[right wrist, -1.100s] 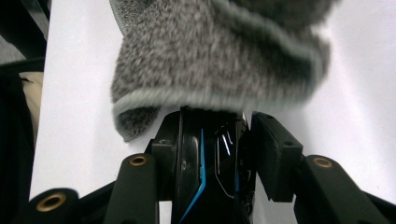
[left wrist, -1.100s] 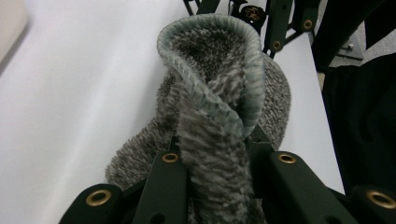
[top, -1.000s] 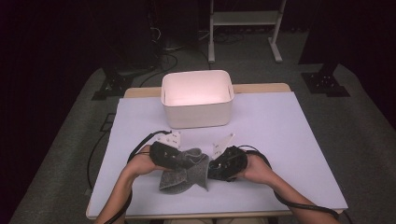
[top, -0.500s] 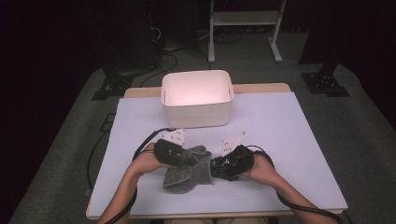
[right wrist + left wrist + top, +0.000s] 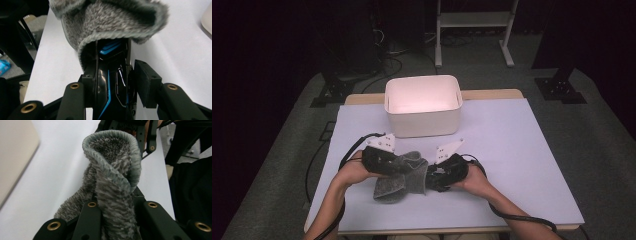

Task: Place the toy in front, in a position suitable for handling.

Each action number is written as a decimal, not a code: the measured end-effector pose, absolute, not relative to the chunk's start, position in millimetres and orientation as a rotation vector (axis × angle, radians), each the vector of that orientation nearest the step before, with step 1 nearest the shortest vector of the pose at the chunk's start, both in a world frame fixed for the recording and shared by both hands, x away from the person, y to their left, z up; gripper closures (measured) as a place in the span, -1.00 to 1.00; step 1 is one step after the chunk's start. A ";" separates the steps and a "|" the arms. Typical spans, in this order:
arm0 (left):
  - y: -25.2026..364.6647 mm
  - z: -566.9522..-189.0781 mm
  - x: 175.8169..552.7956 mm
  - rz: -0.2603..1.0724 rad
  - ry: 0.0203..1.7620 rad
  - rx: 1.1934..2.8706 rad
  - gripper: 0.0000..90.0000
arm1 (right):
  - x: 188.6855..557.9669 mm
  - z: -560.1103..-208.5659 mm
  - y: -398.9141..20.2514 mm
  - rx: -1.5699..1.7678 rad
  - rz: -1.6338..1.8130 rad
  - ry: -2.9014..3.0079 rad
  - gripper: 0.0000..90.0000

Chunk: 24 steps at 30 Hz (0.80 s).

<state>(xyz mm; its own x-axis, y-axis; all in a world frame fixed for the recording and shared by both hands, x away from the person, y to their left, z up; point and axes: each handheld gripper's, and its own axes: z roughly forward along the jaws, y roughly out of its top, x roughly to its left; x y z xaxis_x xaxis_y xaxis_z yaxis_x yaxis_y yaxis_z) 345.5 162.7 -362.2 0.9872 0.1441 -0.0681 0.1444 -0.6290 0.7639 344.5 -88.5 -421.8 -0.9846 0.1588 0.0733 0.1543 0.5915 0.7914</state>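
My left claw [image 5: 404,166] is clamped on the edge of the grey fuzzy pouch [image 5: 404,175], lifted just above the desk [image 5: 512,150] near its front edge. My right claw [image 5: 432,176] grips a black device with blue trim [image 5: 112,82], its tip inside the pouch mouth. The white bin [image 5: 423,106] sits behind.

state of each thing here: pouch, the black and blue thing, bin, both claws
pouch: grey, fuzzy, mouth held open, partly lifted off the table
black and blue object: tip going into the pouch mouth
bin: upright, looks empty
left claw: shut on the pouch edge
right claw: shut on the black and blue object
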 end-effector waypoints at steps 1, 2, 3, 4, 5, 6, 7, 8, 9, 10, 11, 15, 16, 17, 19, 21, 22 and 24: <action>162.3 -362.1 345.9 -0.006 0.201 2.248 0.70 | 344.3 -422.2 -90.7 0.280 1.400 2.791 0.24; 160.8 -361.7 346.2 -0.007 0.197 2.252 0.70 | 344.5 -422.2 -93.0 0.280 1.407 2.790 0.24; 158.7 -361.4 346.3 -0.001 0.193 2.261 0.70 | 344.6 -422.3 -95.3 0.281 1.407 2.792 0.24; 156.6 -360.9 346.7 -0.002 0.186 2.268 0.70 | 344.0 -422.4 -97.4 0.283 1.401 2.793 0.24; 154.9 -360.5 346.8 -0.003 0.185 2.263 0.70 | 343.2 -422.3 -100.0 0.286 1.402 2.792 0.24; 153.5 -360.0 347.3 -0.001 0.179 2.266 0.70 | 342.7 -421.8 -102.6 0.284 1.398 2.791 0.24; 152.4 -359.6 347.5 -0.001 0.180 2.265 0.70 | 341.6 -421.0 -105.5 0.290 1.390 2.794 0.24; 151.5 -359.3 347.9 -0.004 0.179 2.265 0.70 | 340.6 -421.2 -109.3 0.294 1.378 2.793 0.24; 150.3 -359.5 348.0 -0.007 0.180 2.264 0.70 | 339.7 -422.1 -113.9 0.298 1.378 2.790 0.24; 149.1 -359.8 348.4 -0.009 0.174 2.266 0.70 | 338.5 -422.3 -119.7 0.304 1.410 2.773 0.23; 147.5 -360.8 349.0 -0.013 0.172 2.270 0.70 | 337.2 -421.1 -124.7 0.318 1.428 2.763 0.24; 138.6 -368.2 350.8 -0.045 0.166 2.281 0.70 | 333.3 -423.2 -143.8 0.370 1.457 2.744 0.23; 136.2 -369.6 350.9 -0.053 0.167 2.278 0.70 | 332.1 -421.4 -146.9 0.367 1.447 2.734 0.23; 132.7 -370.9 351.4 -0.061 0.162 2.279 0.70 | 331.5 -420.2 -148.7 0.364 1.446 2.730 0.23; 125.3 -372.5 351.4 -0.073 0.149 2.289 0.70 | 329.9 -419.2 -152.7 0.358 1.420 2.738 0.23; 120.0 -371.5 351.5 -0.087 0.131 2.272 0.70 | 327.0 -419.6 -158.1 0.363 1.435 2.724 0.23; 118.1 -370.2 351.8 -0.092 0.124 2.264 0.70 | 325.6 -418.6 -160.1 0.367 1.431 2.720 0.23; 113.8 -367.1 351.9 -0.086 0.104 2.270 0.70 | 324.0 -416.3 -163.5 0.364 1.420 2.720 0.23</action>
